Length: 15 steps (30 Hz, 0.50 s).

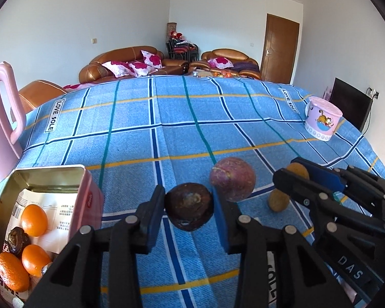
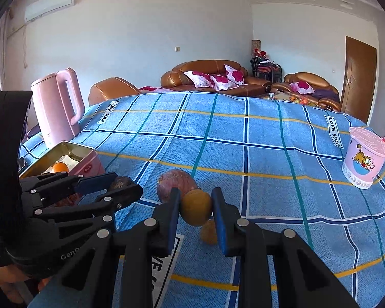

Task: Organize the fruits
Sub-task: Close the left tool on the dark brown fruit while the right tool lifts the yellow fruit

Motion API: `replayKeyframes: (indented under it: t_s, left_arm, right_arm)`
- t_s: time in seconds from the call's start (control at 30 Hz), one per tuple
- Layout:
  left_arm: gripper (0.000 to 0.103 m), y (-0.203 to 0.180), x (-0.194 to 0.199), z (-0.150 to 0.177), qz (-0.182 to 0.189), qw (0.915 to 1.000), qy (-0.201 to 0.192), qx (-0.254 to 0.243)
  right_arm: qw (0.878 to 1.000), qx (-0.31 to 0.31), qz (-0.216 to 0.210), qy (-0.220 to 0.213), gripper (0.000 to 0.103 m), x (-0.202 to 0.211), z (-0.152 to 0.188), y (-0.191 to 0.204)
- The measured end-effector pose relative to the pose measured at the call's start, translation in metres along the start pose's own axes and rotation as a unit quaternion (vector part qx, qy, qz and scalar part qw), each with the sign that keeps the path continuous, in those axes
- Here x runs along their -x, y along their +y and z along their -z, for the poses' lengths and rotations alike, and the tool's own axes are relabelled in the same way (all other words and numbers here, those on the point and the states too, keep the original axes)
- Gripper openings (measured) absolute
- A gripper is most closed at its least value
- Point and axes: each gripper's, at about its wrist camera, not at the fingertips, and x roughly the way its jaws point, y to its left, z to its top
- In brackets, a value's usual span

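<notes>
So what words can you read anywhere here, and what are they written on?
"LOVE SOLE": white labels on the blue checked tablecloth.
"DAS": black right gripper.
"GenR", cut off: black left gripper.
Pink metal tin: red logo blurred.
Paper inside the tin: print too small.

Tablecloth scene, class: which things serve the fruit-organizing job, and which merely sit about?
Job:
dark fruit in left gripper
yellow fruit in right gripper
purple fruit
small tan fruit
tin of oranges

Lying about:
pink kettle
cartoon tub
</notes>
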Motion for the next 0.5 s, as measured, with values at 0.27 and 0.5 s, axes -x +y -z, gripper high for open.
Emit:
replayKeyframes:
  t_s: [0.27,0.5]
  left_arm:
    - [0.039,0.001,0.009,0.0,-0.012,0.9996,-0.024,0.001]
    - [0.039,-0.001,0.016,0.001,-0.022,0.9988,-0.045,-0.001]
  right_arm:
    - [1.0,0.003,-0.006,-0.015,0.027,0.005,0.0,0.001]
    - [0.999,0.006,-0.007,-0.032,0.027,0.011,0.0,0.002]
